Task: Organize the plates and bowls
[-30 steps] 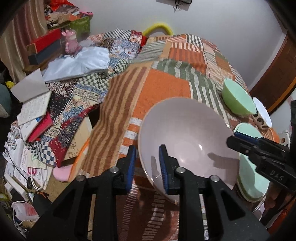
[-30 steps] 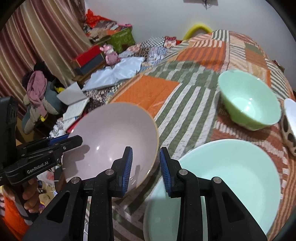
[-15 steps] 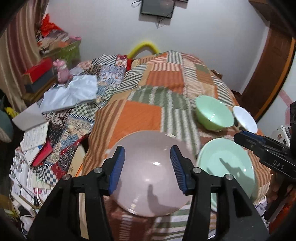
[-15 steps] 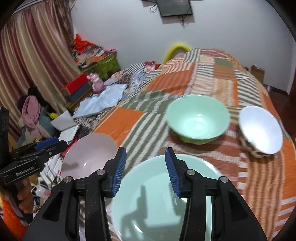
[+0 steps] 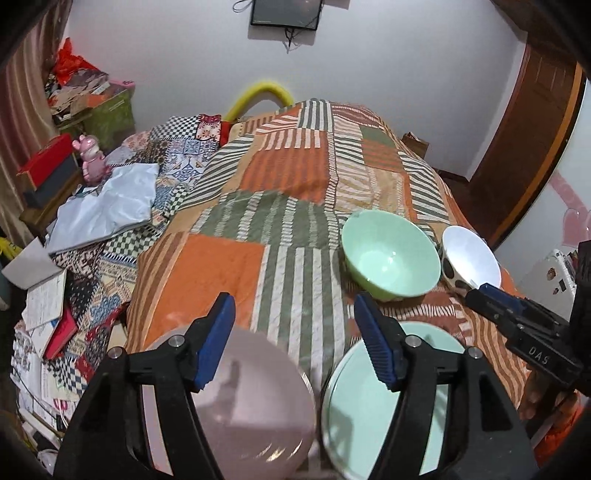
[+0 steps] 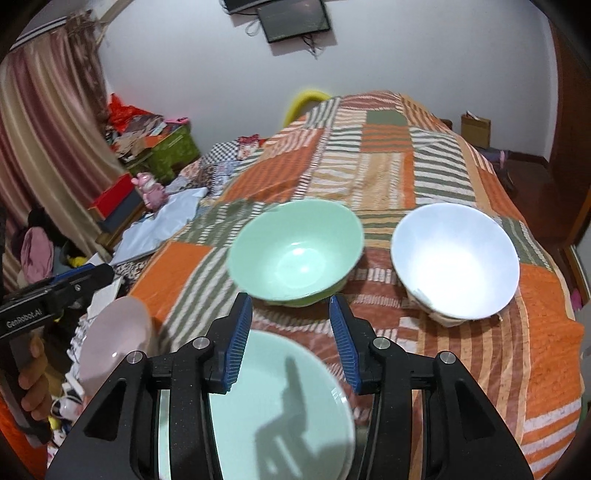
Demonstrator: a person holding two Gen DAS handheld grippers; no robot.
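A pale pink plate (image 5: 251, 410) lies on the patchwork bed at the near left edge; it also shows in the right wrist view (image 6: 114, 343). A mint green plate (image 5: 373, 406) lies beside it to the right, seen in the right wrist view (image 6: 273, 406) too. Behind them stand a green bowl (image 5: 389, 258) (image 6: 295, 251) and a white spotted bowl (image 5: 469, 258) (image 6: 454, 258). My left gripper (image 5: 295, 343) is open and empty above the pink plate. My right gripper (image 6: 291, 343) is open and empty above the green plate.
The striped orange and green quilt (image 5: 295, 177) covers the bed. Books, papers and cloth (image 5: 92, 214) pile up left of the bed. A wooden door (image 5: 524, 147) stands at the right. A wall screen (image 5: 284, 11) hangs behind the bed.
Both grippers let go of the pink plate, opened wide and drew back and up. The pink plate now lies on the bed beside the green plate.
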